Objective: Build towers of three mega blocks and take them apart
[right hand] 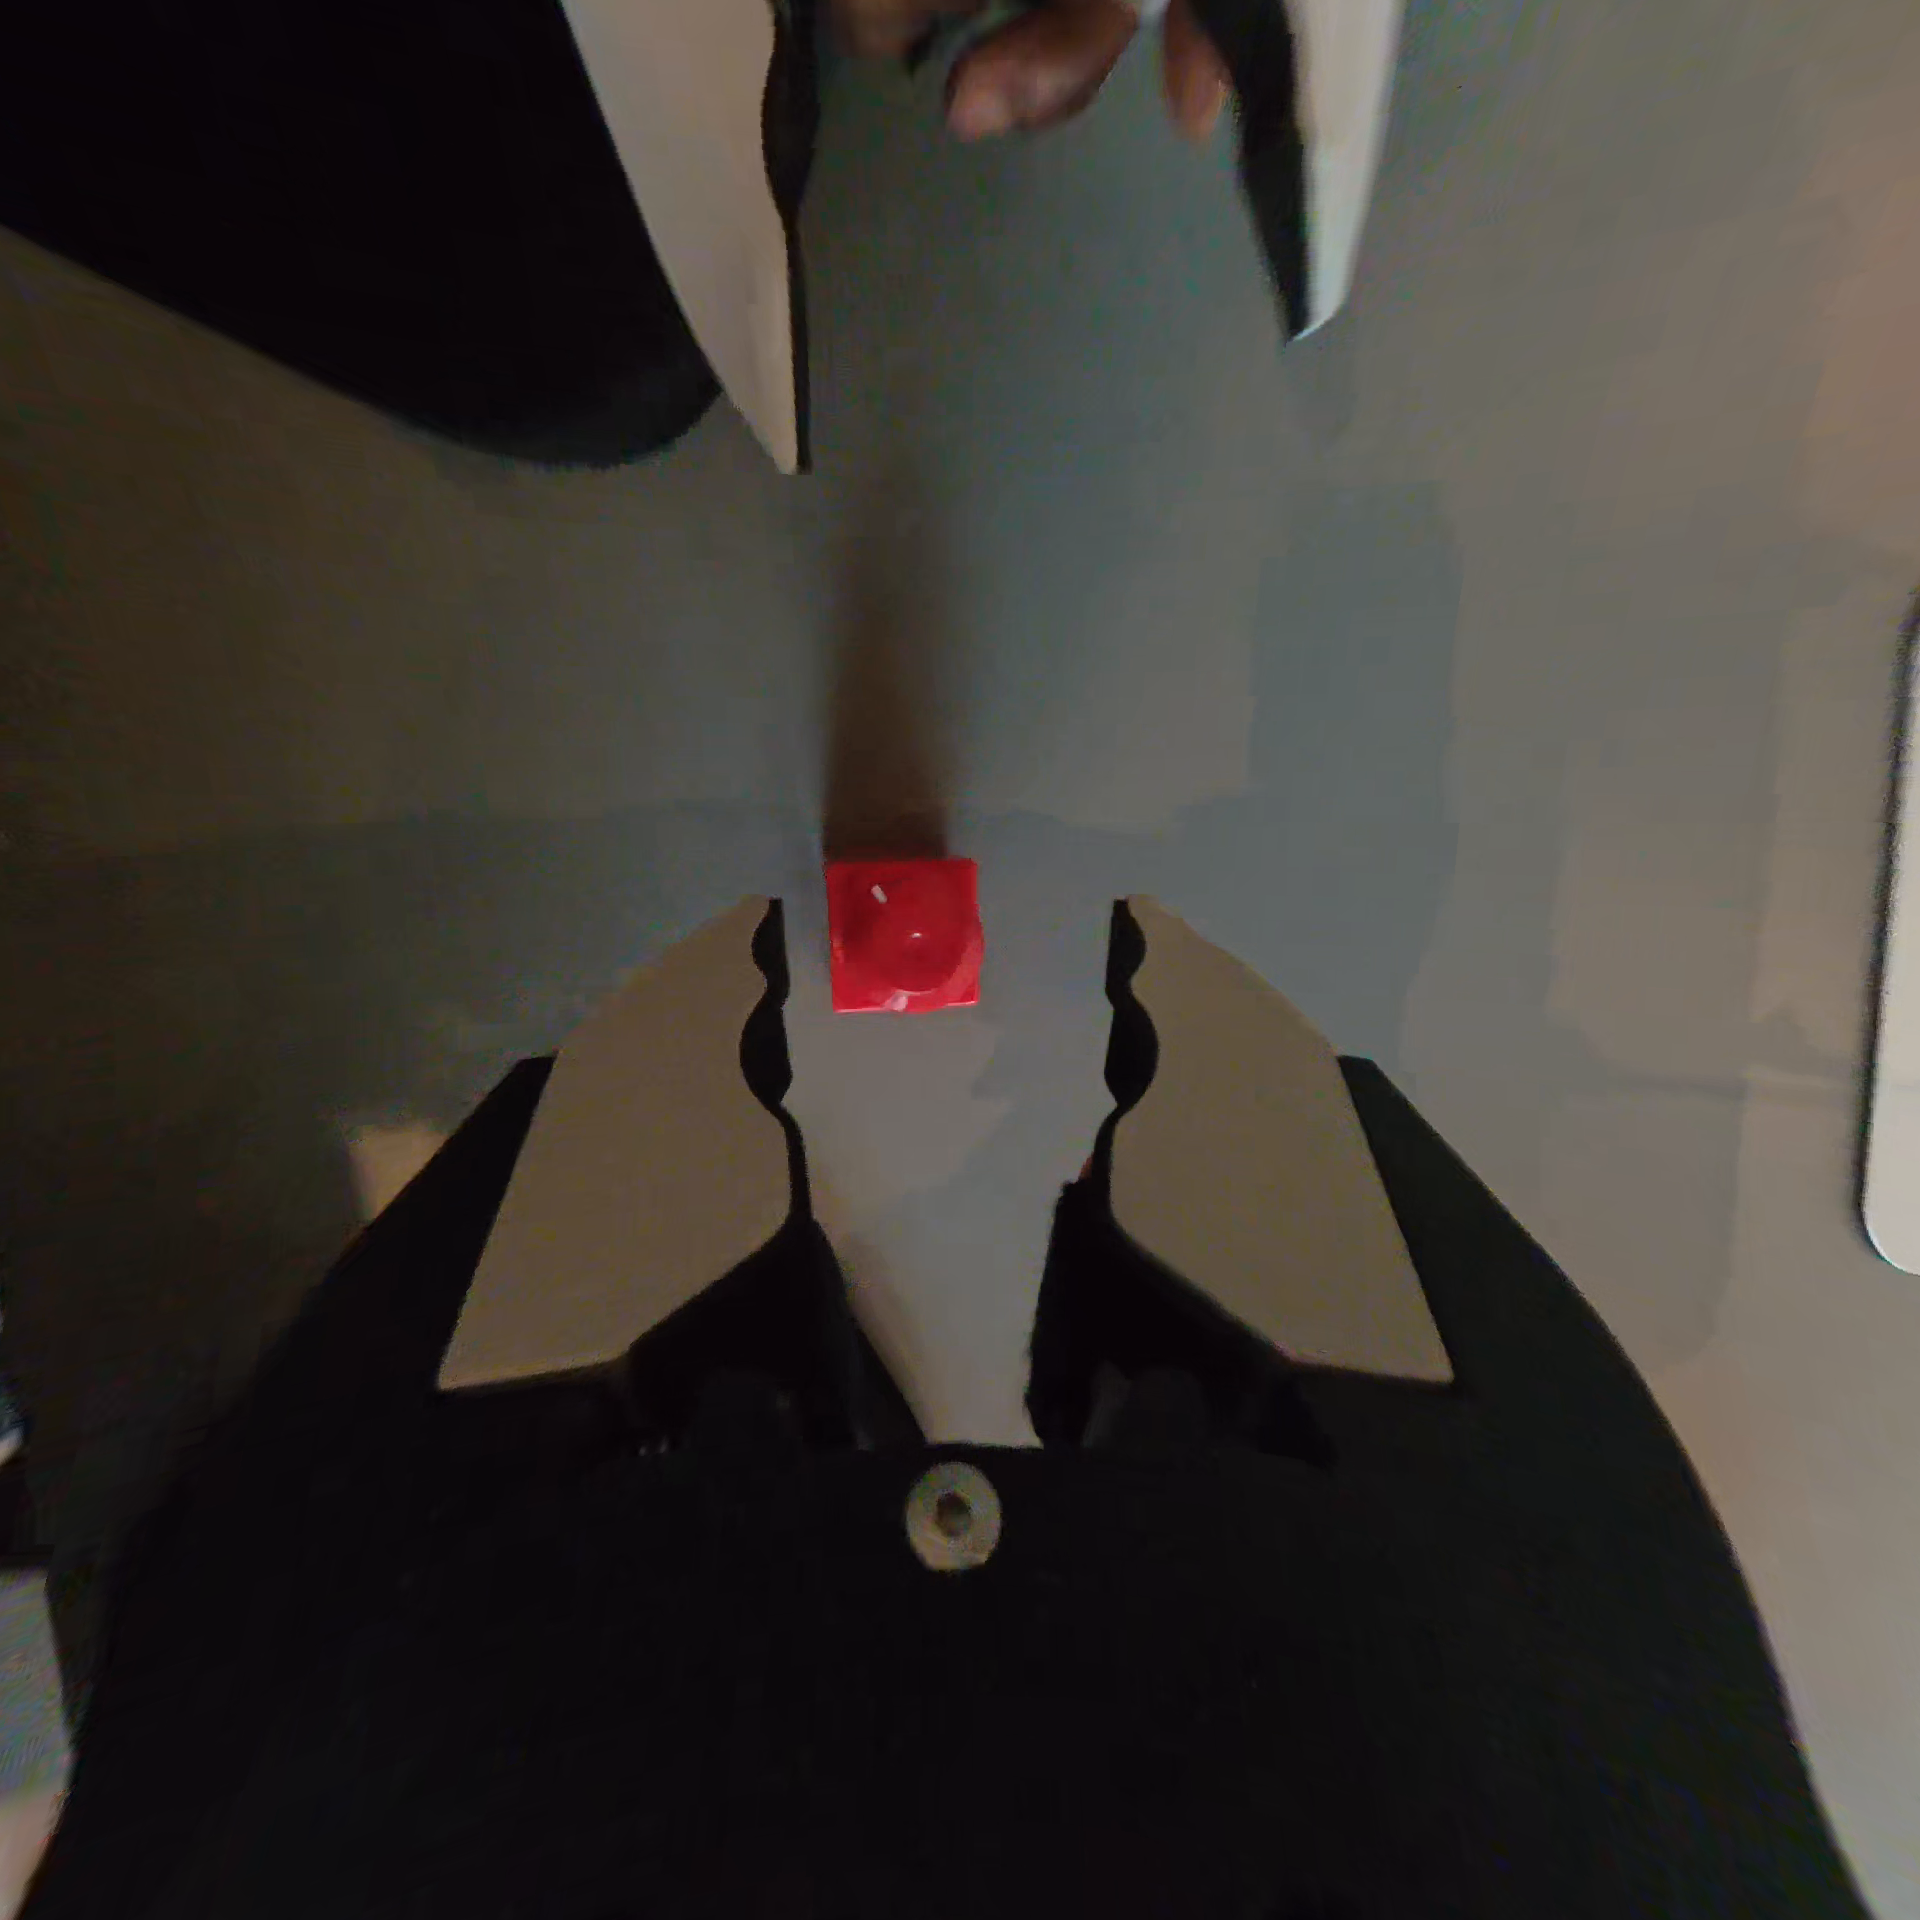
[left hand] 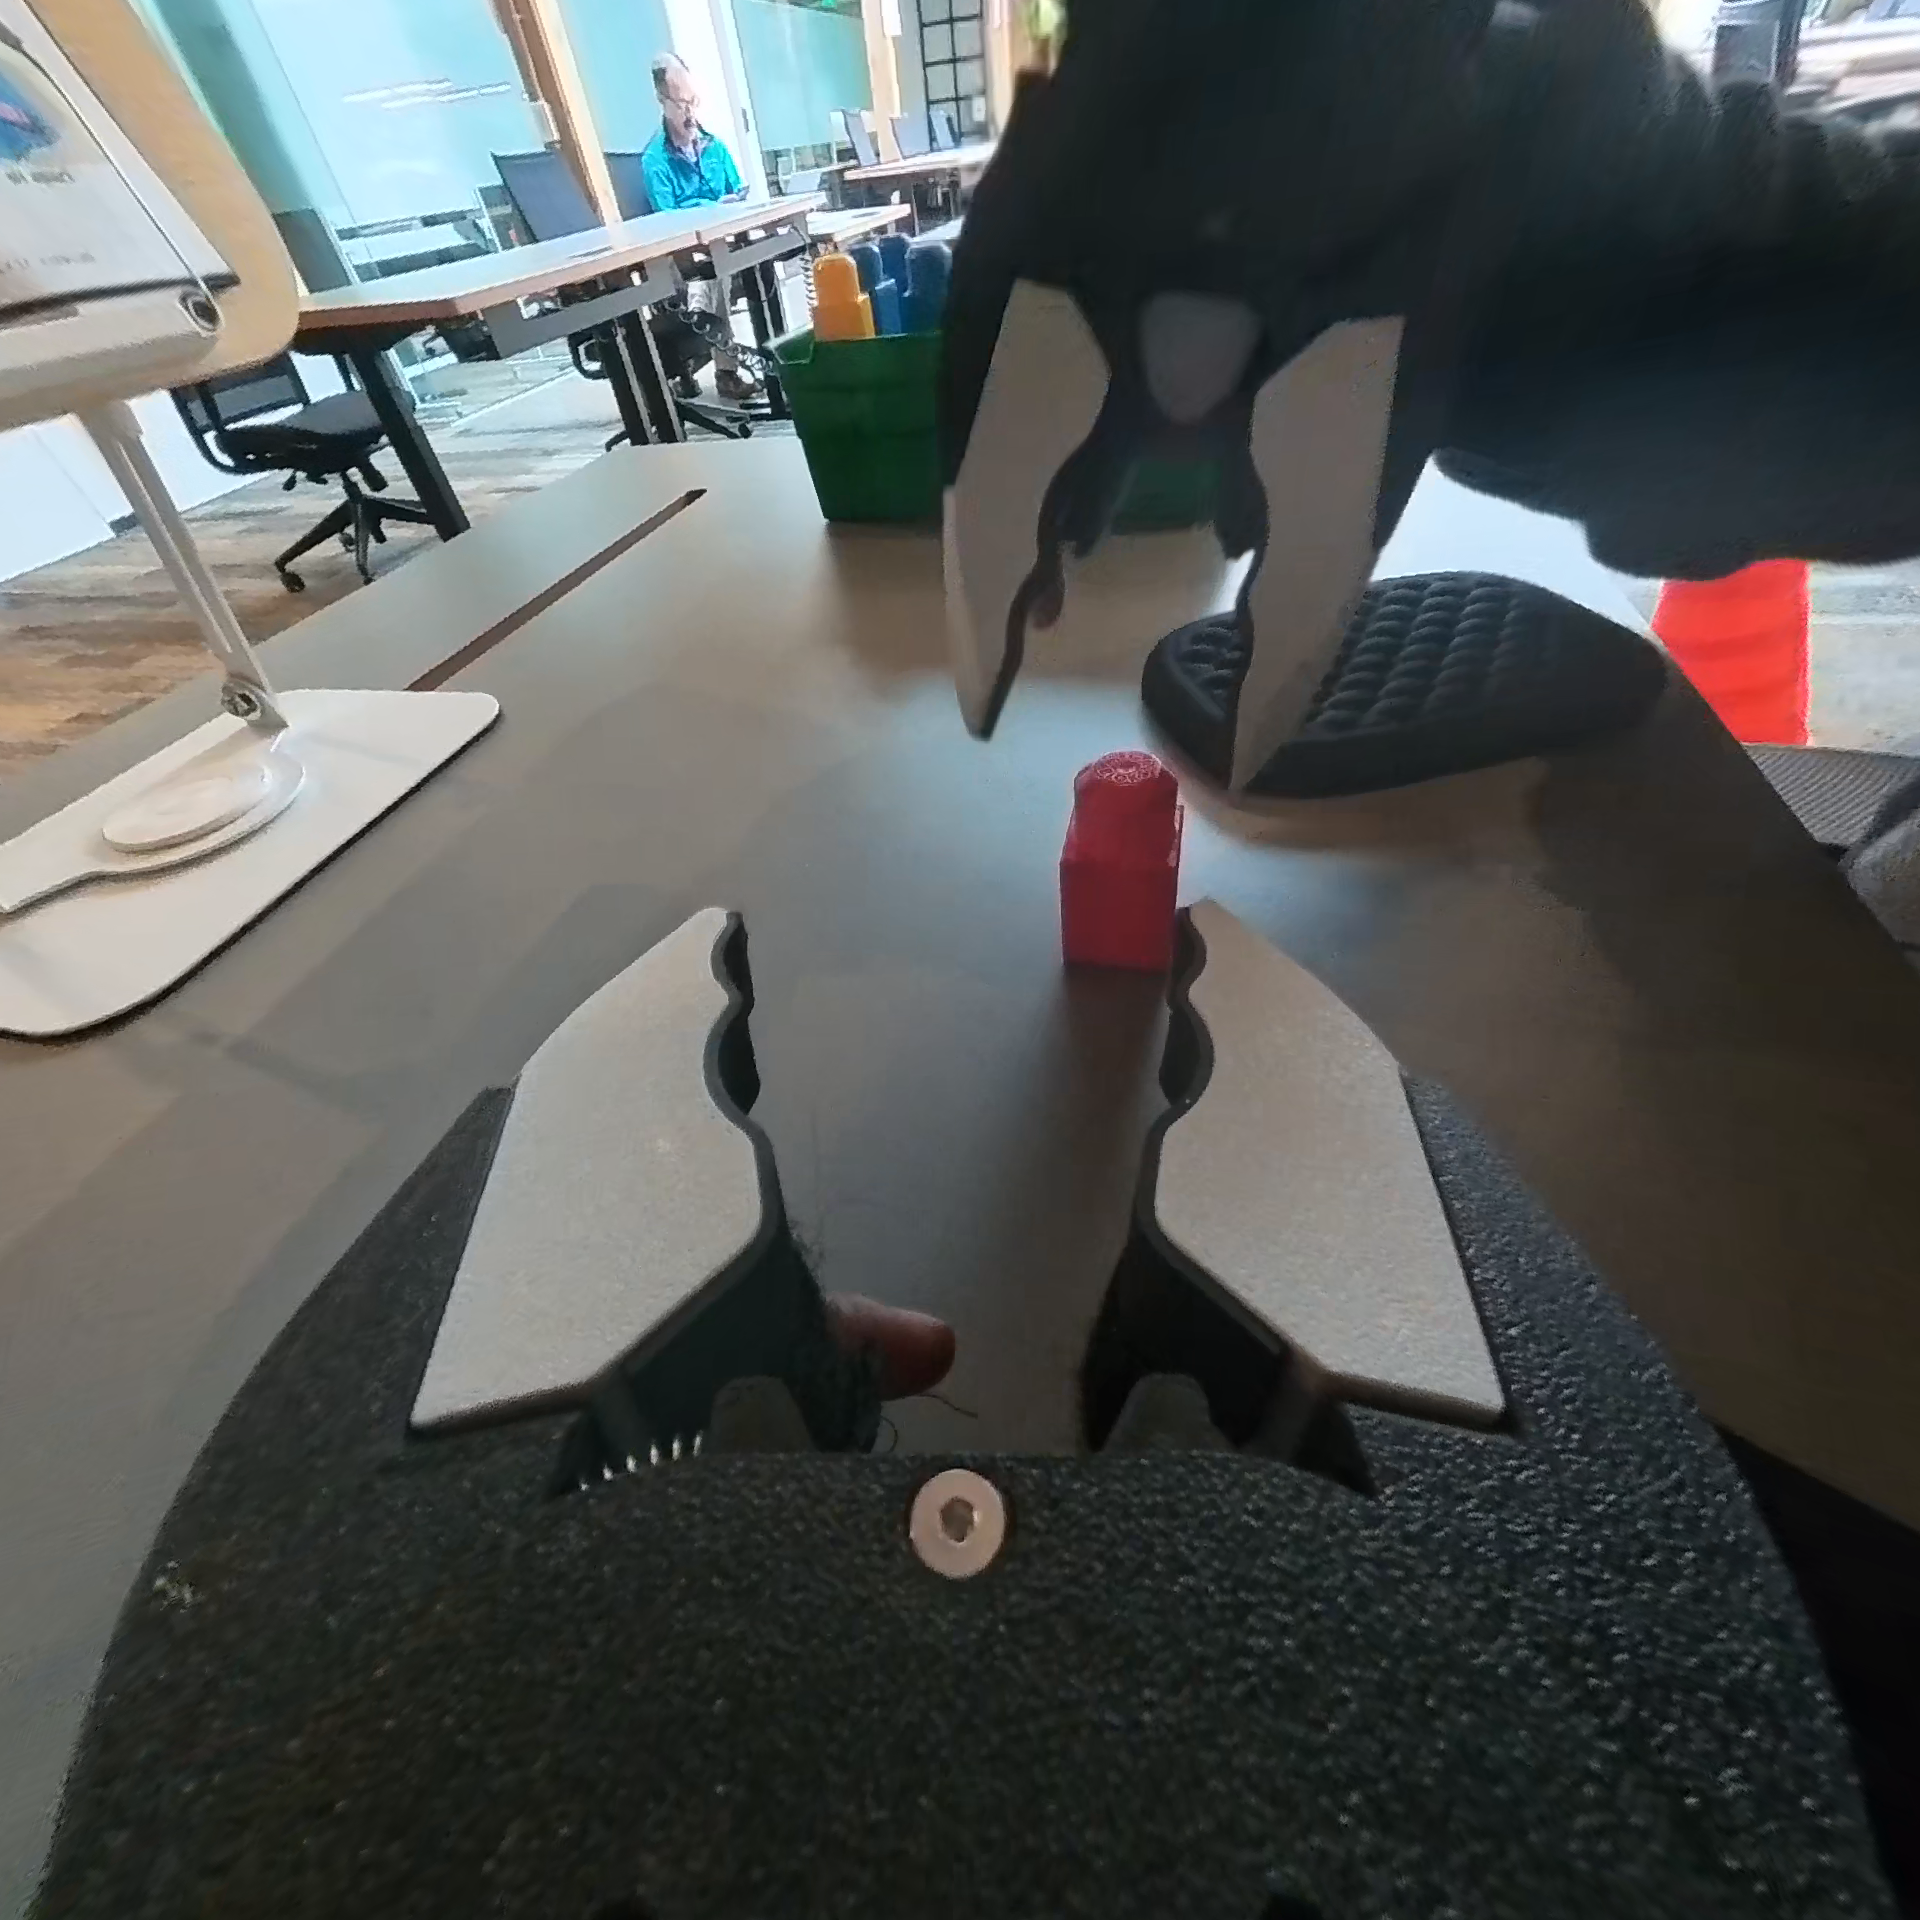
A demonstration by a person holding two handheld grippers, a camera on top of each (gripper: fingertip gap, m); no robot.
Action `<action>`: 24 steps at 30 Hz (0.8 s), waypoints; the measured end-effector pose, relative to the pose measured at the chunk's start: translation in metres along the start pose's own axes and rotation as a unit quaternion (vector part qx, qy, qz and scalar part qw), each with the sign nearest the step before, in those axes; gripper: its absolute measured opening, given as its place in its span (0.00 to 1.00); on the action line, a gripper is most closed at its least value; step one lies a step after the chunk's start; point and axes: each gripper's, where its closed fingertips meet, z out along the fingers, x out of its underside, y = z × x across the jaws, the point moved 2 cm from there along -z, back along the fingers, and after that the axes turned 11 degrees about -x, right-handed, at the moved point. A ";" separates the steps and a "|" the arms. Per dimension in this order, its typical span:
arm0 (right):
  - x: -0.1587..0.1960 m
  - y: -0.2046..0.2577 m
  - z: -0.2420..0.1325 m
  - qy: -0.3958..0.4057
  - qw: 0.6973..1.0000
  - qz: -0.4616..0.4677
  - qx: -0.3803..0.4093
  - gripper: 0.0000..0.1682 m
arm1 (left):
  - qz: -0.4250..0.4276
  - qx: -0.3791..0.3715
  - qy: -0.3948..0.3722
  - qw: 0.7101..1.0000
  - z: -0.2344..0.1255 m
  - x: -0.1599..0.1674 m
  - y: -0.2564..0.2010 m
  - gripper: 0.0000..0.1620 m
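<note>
A single red block [left hand: 1120, 868] stands upright on the grey surface [left hand: 727, 779]. The left hand-held gripper [left hand: 961, 914] sits low just beside it, jaws wide and empty. The right hand-held gripper [left hand: 1112, 743] hangs above it, also spread wide, holding nothing.

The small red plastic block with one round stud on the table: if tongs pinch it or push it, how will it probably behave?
The small red plastic block looks rigid and probably light. Its square base sits flat on the grey table, so it should not roll; a low push likely slides it, a push on the stud may tip it. Its glossy faces could be slightly slippery.
</note>
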 end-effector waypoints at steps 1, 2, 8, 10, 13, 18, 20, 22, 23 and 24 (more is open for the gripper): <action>-0.003 0.000 -0.006 -0.036 0.999 0.006 0.014 0.36 | -0.001 -0.002 0.002 1.000 0.000 -0.001 0.000 0.47; -0.006 0.002 -0.013 -0.078 0.997 0.011 0.026 0.36 | -0.002 -0.004 0.004 1.000 -0.001 -0.002 0.001 0.47; 0.012 0.009 -0.048 -0.276 0.953 0.047 0.118 0.37 | -0.001 -0.026 -0.004 1.000 -0.012 -0.026 0.005 0.47; 0.025 0.012 -0.055 -0.323 0.934 0.050 0.141 0.36 | 0.006 -0.039 -0.008 0.999 -0.020 -0.042 0.007 0.47; 0.043 0.014 -0.059 -0.380 0.908 0.057 0.169 0.35 | 0.015 -0.066 -0.001 0.998 -0.043 -0.068 0.015 0.45; 0.057 0.020 -0.058 -0.436 0.882 0.054 0.171 0.33 | 0.038 -0.129 -0.001 0.991 -0.100 -0.108 0.053 0.43; 0.057 0.021 -0.063 -0.455 0.872 0.049 0.173 0.32 | 0.055 -0.159 0.019 0.986 -0.120 -0.111 0.078 0.43; 0.058 0.021 -0.065 -0.463 0.868 0.052 0.170 0.32 | 0.079 -0.184 0.056 0.978 -0.139 -0.104 0.108 0.43; 0.058 0.021 -0.065 -0.465 0.867 0.050 0.172 0.32 | 0.089 -0.189 0.075 0.975 -0.147 -0.098 0.123 0.42; 0.058 0.022 -0.065 -0.464 0.867 0.049 0.172 0.31 | 0.095 -0.189 0.094 0.973 -0.153 -0.090 0.137 0.41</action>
